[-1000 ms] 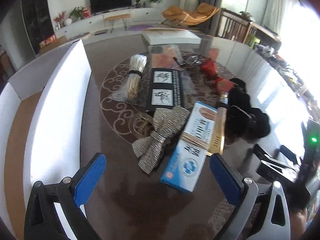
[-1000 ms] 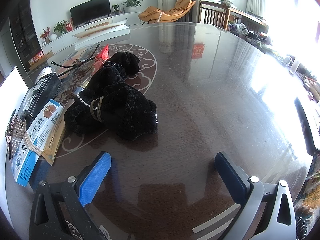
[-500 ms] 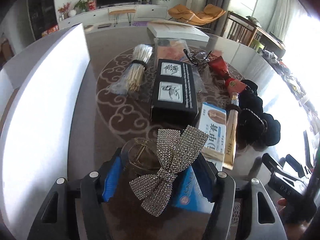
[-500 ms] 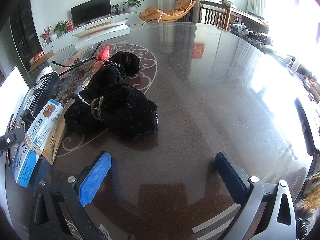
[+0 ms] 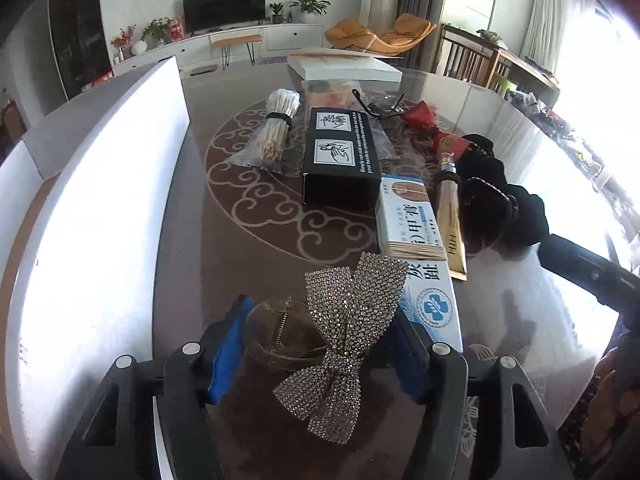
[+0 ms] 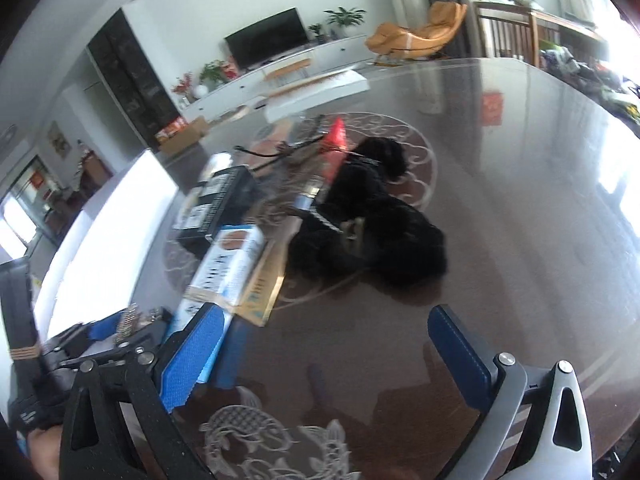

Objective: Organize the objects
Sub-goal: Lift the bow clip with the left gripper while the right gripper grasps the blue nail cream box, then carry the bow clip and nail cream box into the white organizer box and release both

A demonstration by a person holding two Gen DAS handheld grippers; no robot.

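Left gripper had just been closing and pinched the rhinestone bow clip near the desk's near edge, so sorting looked barely begun: the black box, blue-and-white carton, stick bundle and black fabric all lay loose mid-desk. Only the right view showed the spread, empty right gripper; only the left view showed the grip on the clip.

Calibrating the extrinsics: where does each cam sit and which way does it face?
Left wrist: on the left gripper, looking down its fingers at the rhinestone bow hair clip between its blue pads, which have been closing.
Right wrist: on the right gripper, angled down over the dark glossy table; jaws open, nothing between them.
Shared: blue-and-white medicine box, black fuzzy bundle.
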